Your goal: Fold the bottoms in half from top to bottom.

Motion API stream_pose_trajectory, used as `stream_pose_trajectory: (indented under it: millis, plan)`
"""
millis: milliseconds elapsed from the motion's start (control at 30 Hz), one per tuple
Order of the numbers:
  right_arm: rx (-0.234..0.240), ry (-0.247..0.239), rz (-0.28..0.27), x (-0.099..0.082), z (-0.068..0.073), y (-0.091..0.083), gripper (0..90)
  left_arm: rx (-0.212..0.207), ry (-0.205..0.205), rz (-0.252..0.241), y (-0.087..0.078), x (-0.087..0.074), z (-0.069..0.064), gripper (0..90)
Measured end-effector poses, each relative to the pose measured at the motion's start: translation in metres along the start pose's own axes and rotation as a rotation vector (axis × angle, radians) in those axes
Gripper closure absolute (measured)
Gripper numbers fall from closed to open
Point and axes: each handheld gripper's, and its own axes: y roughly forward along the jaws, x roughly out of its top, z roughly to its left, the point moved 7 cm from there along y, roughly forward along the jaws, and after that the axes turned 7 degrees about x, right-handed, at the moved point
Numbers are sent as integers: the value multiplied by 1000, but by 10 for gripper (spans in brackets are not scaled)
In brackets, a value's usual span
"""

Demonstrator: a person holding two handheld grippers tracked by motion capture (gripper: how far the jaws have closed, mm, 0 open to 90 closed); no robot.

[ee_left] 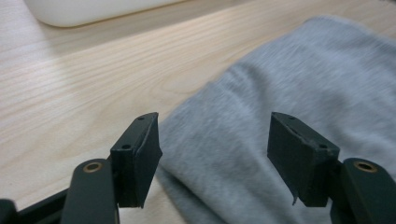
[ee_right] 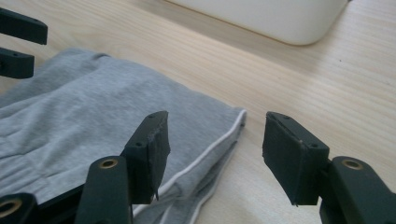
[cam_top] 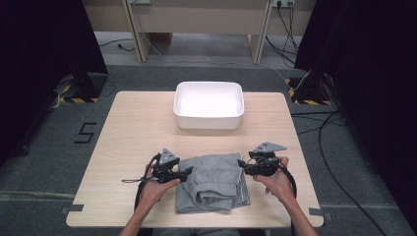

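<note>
A folded grey garment (cam_top: 214, 182) with a white-piped edge lies on the near middle of the wooden table (cam_top: 137, 128). My left gripper (cam_top: 187, 173) sits at its left edge, jaws open. In the left gripper view, the left gripper (ee_left: 215, 144) has grey cloth (ee_left: 289, 93) lying below the gap and nothing pinched. My right gripper (cam_top: 244, 165) sits at the garment's right edge, also open. In the right gripper view, the right gripper (ee_right: 215, 149) straddles the piped hem of the garment (ee_right: 93, 107) without pressing on it. The left gripper's jaws (ee_right: 16, 46) show far off.
A white rectangular tub (cam_top: 209, 104) stands behind the garment at the table's far middle, seen too as the tub (ee_left: 93, 9) and the tub (ee_right: 280, 18). Bare tabletop lies left and right of the hands. Cables trail on the floor at the right.
</note>
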Motion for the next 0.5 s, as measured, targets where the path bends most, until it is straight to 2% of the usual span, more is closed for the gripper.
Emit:
stream_pose_trajectory:
  millis: [100,133,167,200,267,400,467,500]
  plan:
    - [14,-17,0,0,9,-2,404,-34,-13,2,-6,0,-9,323]
    - [21,-24,0,-1,13,-3,404,-63,-44,-2,-10,2,-16,315]
    - [31,-27,6,-2,17,-4,404,-80,-56,-7,-12,3,-20,308]
    - [34,-32,7,-3,19,-4,404,-86,-47,-7,-15,5,-26,308]
    - [46,-35,6,-4,26,-5,404,-69,9,-8,-18,5,-35,304]
    - [68,-69,17,-7,40,-6,404,-94,28,0,-25,0,-48,297]
    - [85,-79,27,-10,48,-5,404,-93,58,12,-27,-7,-55,296]
    - [89,-82,33,-12,50,-5,404,-79,89,25,-27,-12,-57,291]
